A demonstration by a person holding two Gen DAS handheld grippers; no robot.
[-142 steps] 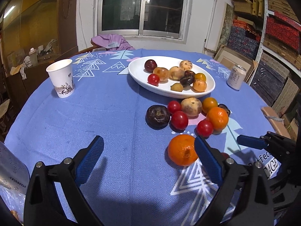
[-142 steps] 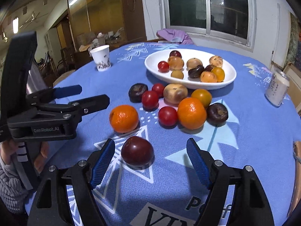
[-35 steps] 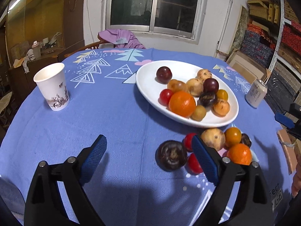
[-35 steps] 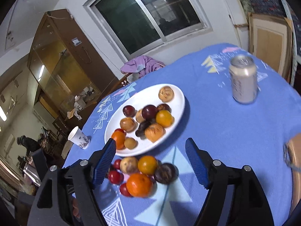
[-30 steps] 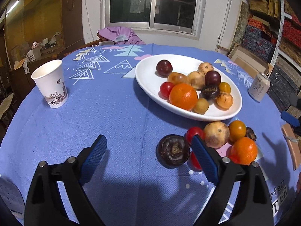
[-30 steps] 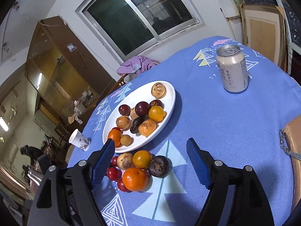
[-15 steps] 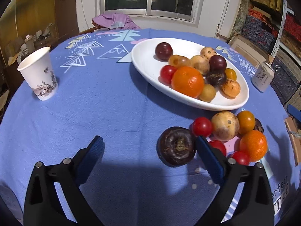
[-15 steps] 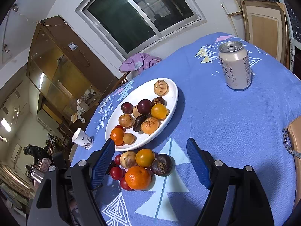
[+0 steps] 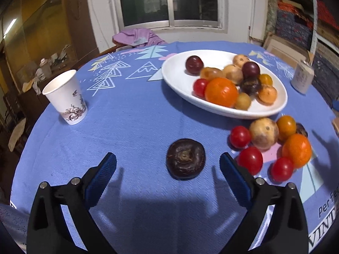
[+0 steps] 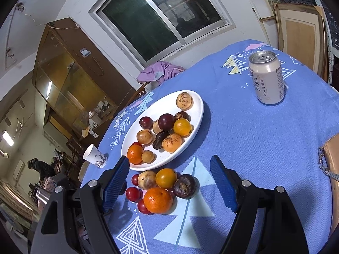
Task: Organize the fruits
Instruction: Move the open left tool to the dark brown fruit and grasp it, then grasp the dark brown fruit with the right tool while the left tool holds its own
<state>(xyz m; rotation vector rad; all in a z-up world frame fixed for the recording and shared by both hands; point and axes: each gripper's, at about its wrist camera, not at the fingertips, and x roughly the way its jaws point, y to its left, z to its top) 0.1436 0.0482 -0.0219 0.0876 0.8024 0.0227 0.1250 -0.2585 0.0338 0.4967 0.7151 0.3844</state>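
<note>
Ten fruits fill the plate (image 9: 175, 78); eight wait on the worktop (image 9: 131, 122). The dark mangosteen (image 9: 185, 158) lies just ahead between the left gripper's (image 9: 167, 168) wide, empty fingers; the right gripper's (image 10: 169, 175) fingers are likewise wide and empty.

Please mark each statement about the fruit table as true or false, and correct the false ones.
1. The left gripper is open, with a dark round fruit on the cloth between its fingers. True.
2. The right gripper holds an orange. False: it is open and holds nothing; the orange lies on the tablecloth.
3. The white plate already has an orange on it. True.
4. The paper cup lies on its side. False: it stands upright.
5. The drink can stands on the plate. False: it stands on the tablecloth, apart from the plate.
</note>
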